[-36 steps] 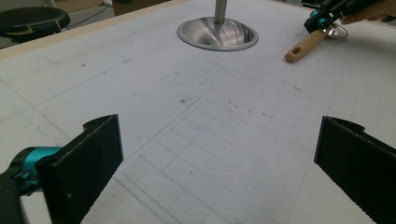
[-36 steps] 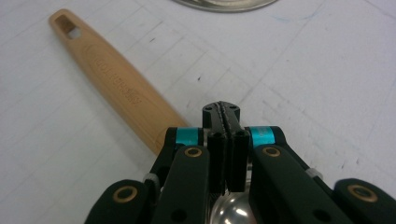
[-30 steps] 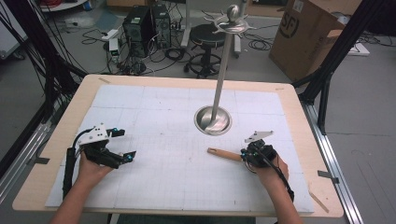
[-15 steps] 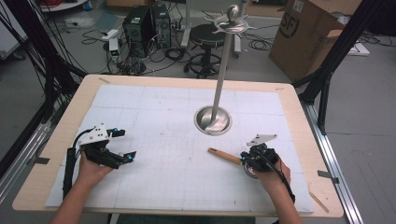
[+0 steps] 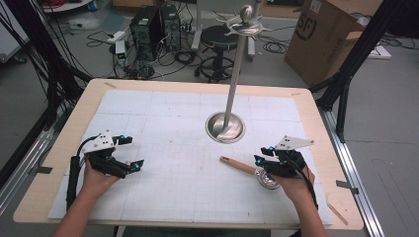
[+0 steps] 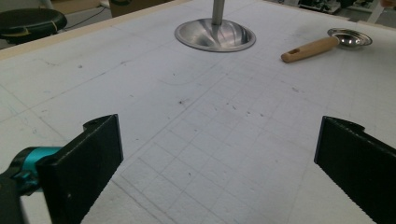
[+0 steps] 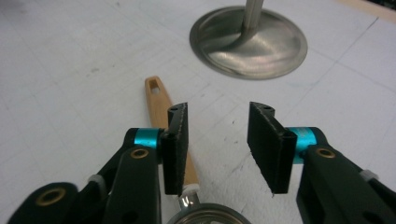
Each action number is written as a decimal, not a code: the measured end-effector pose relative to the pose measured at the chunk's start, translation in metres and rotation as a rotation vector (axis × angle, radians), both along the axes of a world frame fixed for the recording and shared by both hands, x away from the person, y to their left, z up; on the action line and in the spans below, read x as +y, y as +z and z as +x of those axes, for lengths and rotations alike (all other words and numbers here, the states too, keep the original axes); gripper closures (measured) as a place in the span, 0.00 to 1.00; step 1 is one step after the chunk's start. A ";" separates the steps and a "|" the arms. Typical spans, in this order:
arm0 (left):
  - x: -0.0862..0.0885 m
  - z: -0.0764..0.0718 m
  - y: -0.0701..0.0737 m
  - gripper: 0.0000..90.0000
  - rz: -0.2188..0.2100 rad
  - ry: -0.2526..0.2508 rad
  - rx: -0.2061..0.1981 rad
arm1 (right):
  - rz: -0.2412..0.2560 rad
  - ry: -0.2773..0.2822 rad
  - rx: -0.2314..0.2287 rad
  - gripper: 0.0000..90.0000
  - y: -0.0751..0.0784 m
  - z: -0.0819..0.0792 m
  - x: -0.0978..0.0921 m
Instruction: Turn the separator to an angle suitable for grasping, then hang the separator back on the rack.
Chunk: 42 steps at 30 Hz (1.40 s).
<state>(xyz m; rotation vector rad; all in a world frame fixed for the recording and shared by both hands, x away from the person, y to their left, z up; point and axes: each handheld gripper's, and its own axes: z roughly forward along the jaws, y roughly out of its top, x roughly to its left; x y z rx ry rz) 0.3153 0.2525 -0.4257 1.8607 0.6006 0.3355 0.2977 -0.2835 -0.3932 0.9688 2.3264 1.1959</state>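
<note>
Jaws: both pairs are spread wide and hold nothing. The right gripper [image 5: 269, 164] has its jaws apart just above the spoon; the left gripper [image 5: 129, 153] has its jaws gaping over bare mat.

Right gripper up close: in the right gripper view the wooden handle [image 7: 164, 122] runs under the left-hand jaw, not in the gap between the two. The little metal bowl [image 7: 205, 218] peeks out at the very bottom.

Spoon: the small spoon [image 5: 249, 171] lies flat on the bench [image 5: 59, 148], on the white grid mat [image 5: 188, 173], near the person's right hand [image 5: 291, 185]. Its handle points toward the stand.

Left hand: the left hand [image 5: 96, 177] rests well apart from the spoon, on the other side of the mat.

Farther off: the metal stand [image 5: 232, 89] has a round base [image 5: 226, 127] and hooks on top [image 5: 243, 23]. The base is near the tip of the spoon handle but not touching it.

What could go wrong: I think the jaws could close on air, because the handle is off to one side. A jaw tip could also push the handle and make the spoon spin or slide away. If it is pinched close to the bowl, the long handle may droop.
</note>
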 end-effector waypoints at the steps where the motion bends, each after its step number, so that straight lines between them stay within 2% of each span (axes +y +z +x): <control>1: 0.000 0.000 0.000 0.02 -0.003 -0.003 0.000 | 0.006 0.011 -0.008 0.58 0.001 0.000 -0.001; 4: 0.001 0.001 -0.001 0.02 -0.015 -0.007 0.003 | 0.000 0.043 -0.044 0.53 0.004 -0.002 -0.003; 10: 0.002 0.001 0.000 0.02 -0.027 -0.008 -0.002 | 0.036 0.062 -0.075 0.40 0.006 -0.001 -0.004; 14: 0.003 0.001 0.000 0.02 -0.024 -0.005 -0.004 | 0.051 0.067 -0.065 0.35 0.005 0.000 -0.005; 17: 0.003 0.001 0.001 0.02 -0.022 -0.003 -0.005 | 0.041 0.073 -0.046 0.34 0.004 0.001 -0.004; 20: 0.003 0.001 0.000 0.02 -0.022 -0.005 -0.002 | -0.006 0.094 -0.029 0.33 0.002 0.002 0.002; 21: 0.003 0.001 0.000 0.02 -0.021 -0.004 -0.001 | -0.006 0.094 -0.029 0.33 0.002 0.002 0.002; 22: 0.003 0.001 0.000 0.02 -0.018 -0.003 0.000 | -0.042 0.110 -0.014 0.33 0.000 0.002 0.007; 23: 0.003 0.001 0.000 0.02 -0.018 -0.003 0.000 | -0.042 0.110 -0.014 0.33 0.000 0.002 0.007; 24: 0.002 0.001 0.000 0.02 -0.015 -0.005 -0.001 | -0.072 0.122 -0.006 0.34 -0.002 0.003 0.011; 28: 0.002 0.000 0.001 0.02 -0.011 -0.003 -0.009 | -0.119 0.139 0.002 0.34 -0.005 0.003 0.015; 37: 0.001 -0.003 0.002 0.02 0.002 -0.003 -0.007 | -0.153 0.141 0.018 0.35 -0.006 0.003 0.019; 42: 0.001 -0.002 0.002 0.02 -0.003 -0.002 -0.006 | -0.207 0.147 0.049 0.37 -0.011 0.005 0.022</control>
